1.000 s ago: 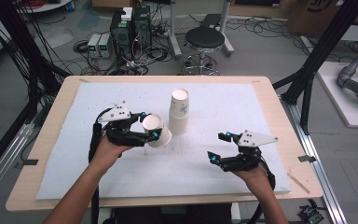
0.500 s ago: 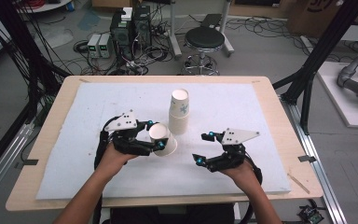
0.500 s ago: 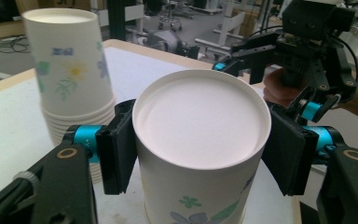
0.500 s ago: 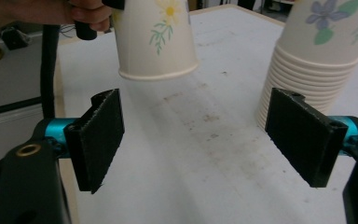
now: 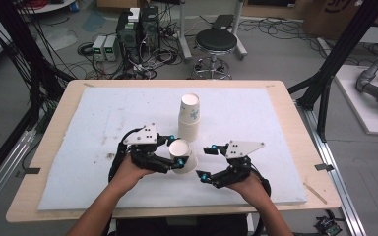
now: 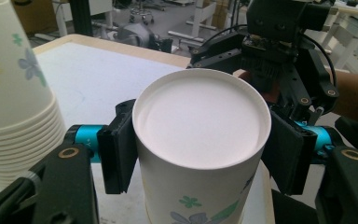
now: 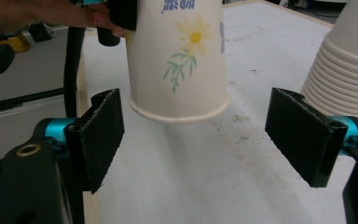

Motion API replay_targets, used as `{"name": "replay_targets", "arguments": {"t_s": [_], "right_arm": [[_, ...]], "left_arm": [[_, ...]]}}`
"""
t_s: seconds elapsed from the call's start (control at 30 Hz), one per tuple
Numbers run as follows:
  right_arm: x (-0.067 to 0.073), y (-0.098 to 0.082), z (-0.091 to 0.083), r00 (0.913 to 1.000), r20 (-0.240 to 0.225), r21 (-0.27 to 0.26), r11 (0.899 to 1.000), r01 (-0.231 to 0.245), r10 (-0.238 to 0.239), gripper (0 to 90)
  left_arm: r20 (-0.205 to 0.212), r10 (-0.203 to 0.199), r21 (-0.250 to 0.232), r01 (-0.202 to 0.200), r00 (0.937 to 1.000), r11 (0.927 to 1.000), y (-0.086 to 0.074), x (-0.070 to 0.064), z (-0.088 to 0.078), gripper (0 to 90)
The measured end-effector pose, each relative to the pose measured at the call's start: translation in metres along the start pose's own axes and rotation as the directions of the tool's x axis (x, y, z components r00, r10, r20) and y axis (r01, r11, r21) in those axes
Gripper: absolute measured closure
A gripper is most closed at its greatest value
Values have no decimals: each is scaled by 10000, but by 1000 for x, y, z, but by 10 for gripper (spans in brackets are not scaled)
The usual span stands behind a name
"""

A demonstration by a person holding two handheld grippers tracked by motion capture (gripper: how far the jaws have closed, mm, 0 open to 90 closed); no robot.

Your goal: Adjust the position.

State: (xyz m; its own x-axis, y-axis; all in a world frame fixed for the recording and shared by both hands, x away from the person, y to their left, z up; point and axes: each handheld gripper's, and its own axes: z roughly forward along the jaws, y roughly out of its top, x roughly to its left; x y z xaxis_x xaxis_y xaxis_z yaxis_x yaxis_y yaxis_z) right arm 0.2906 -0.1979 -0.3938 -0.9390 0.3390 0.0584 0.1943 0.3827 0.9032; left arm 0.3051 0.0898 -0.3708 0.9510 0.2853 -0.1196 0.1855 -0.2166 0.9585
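A white paper cup [image 5: 183, 157] with a flower print hangs upside down, base up, just above the white mat [image 5: 103, 118]. My left gripper [image 5: 175, 153] is shut on it near the base; its jaws have just been closing a little further on the cup [image 6: 200, 140]. My right gripper [image 5: 205, 163] stands open just right of the cup, with its pads [image 7: 100, 135] on either side of the space below the cup's rim [image 7: 179, 109], not touching it. A tall stack of matching cups [image 5: 189, 115] stands upright behind, at the mat's middle.
The mat covers a wooden table [image 5: 295, 128]. Black frame posts [image 5: 325, 93] rise at the table's right and left sides. A stool [image 5: 216, 42] and computer boxes [image 5: 138, 27] stand on the floor beyond the far edge.
The left gripper has carried the cup toward the front and right, slightly lower. The right gripper has moved left, closing in on the cup.
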Motion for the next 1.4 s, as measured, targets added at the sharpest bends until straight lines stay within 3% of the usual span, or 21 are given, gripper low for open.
{"name": "replay_targets", "arguments": {"t_s": [0.27,0.37,0.63,0.8,0.87,0.9,0.97,1.0,1.1,1.2,1.4], "right_arm": [[2,2,10,9991,-403,96,9999,102,-98,197],[3,3,14,9981,-617,160,9998,81,-71,197],[3,3,18,9964,-847,102,9999,60,-52,202],[2,3,19,9929,-1179,-45,9998,180,-184,293],[2,3,18,9928,-1176,-40,9998,209,-212,310],[2,3,17,9921,-1172,-69,9990,437,-443,367],[2,3,16,9924,-1148,-40,9990,444,-445,367],[1,3,15,9922,-1179,-118,9992,392,-403,375],[-1,3,12,9921,-1181,-96,9991,413,-422,386],[-1,4,11,9920,-1152,183,9984,540,-515,390],[-2,4,10,9924,-1043,722,9947,730,-652,388]], "left_arm": [[378,97,5,-97,9992,10000,1,-4,8,349],[661,-61,-326,83,9978,9994,1,-5,10,348],[986,-148,-599,207,9950,9980,1,-6,12,348],[1107,-49,-752,133,9938,9971,0,-7,12,356],[1089,36,-744,45,9940,9972,0,-8,12,356],[938,162,-708,-96,9955,9974,0,-10,12,350],[832,215,-612,-164,9963,9980,1,-11,12,339],[786,224,-463,-188,9967,9988,1,-12,13,243],[626,215,-25,-214,9978,9998,0,-13,15,162],[427,91,27,-93,9990,10000,0,-11,11,159],[426,60,24,-61,9991,10000,3,-9,4,160]]}}
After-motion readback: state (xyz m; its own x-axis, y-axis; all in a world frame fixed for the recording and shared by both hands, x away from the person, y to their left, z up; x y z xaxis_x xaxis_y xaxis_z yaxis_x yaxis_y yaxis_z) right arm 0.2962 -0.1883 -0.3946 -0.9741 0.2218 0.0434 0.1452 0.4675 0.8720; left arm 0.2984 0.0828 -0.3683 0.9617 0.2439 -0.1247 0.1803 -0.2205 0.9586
